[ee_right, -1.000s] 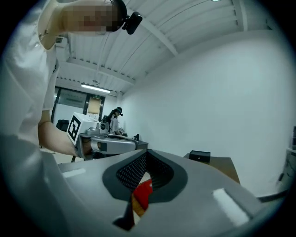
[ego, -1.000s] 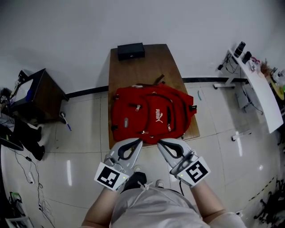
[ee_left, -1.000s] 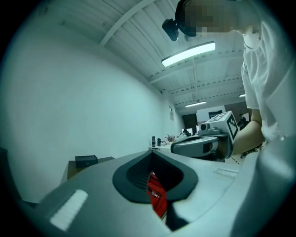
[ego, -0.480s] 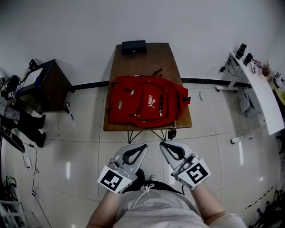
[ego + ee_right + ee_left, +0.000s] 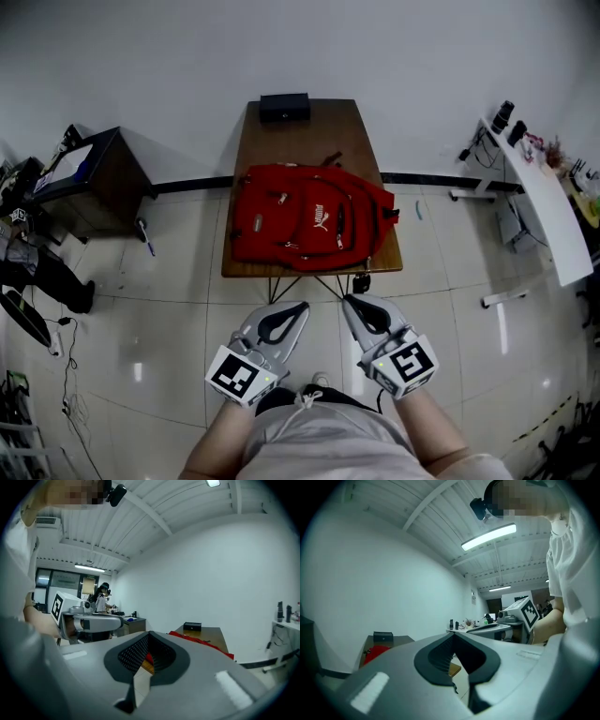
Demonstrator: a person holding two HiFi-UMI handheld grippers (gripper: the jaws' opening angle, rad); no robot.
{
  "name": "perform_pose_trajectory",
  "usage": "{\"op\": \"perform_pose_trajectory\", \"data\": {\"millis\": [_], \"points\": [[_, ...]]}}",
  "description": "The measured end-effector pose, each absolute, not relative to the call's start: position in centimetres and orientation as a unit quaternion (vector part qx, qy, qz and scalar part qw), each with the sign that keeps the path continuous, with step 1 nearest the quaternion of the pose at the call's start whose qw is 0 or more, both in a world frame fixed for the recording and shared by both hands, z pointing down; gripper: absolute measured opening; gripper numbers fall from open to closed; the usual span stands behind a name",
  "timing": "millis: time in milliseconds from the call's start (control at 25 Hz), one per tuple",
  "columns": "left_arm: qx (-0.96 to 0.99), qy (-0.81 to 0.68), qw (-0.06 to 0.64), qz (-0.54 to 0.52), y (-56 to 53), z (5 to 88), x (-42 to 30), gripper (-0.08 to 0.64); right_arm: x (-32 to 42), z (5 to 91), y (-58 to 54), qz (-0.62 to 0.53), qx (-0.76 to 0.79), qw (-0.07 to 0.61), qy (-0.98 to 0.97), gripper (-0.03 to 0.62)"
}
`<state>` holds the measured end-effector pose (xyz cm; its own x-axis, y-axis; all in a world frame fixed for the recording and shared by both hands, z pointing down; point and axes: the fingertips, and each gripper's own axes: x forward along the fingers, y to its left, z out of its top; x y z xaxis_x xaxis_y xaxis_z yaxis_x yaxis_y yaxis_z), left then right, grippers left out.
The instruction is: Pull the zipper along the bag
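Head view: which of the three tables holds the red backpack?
The middle brown wooden table, under the red backpack; the dark left table and white right desk lack it.

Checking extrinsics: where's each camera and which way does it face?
Head view: on the person's head, steeply down at the red backpack on the wooden table; shows left gripper, right gripper, forearms.
Left gripper view: on that gripper, level along its shut jaws toward the table; shirt at right.
Right gripper view: on that gripper, along its shut jaws toward the table; sleeve at left.
Shared: both gripper views show the backpack and the other gripper.
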<state>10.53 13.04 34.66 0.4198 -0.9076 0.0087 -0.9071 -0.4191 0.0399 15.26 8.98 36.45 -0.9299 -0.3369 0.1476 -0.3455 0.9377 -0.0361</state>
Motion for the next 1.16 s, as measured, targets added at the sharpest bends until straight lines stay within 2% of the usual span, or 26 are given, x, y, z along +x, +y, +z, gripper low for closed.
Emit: {"op": "perform_pose_trajectory", "data": {"millis": [1160], "points": [[0.831,-0.556,0.02,-0.007,14.5,36.2,10.0,0.006,15.1,37.0,10.6,-0.007,0.207,0.112,-0.972,0.006]]}}
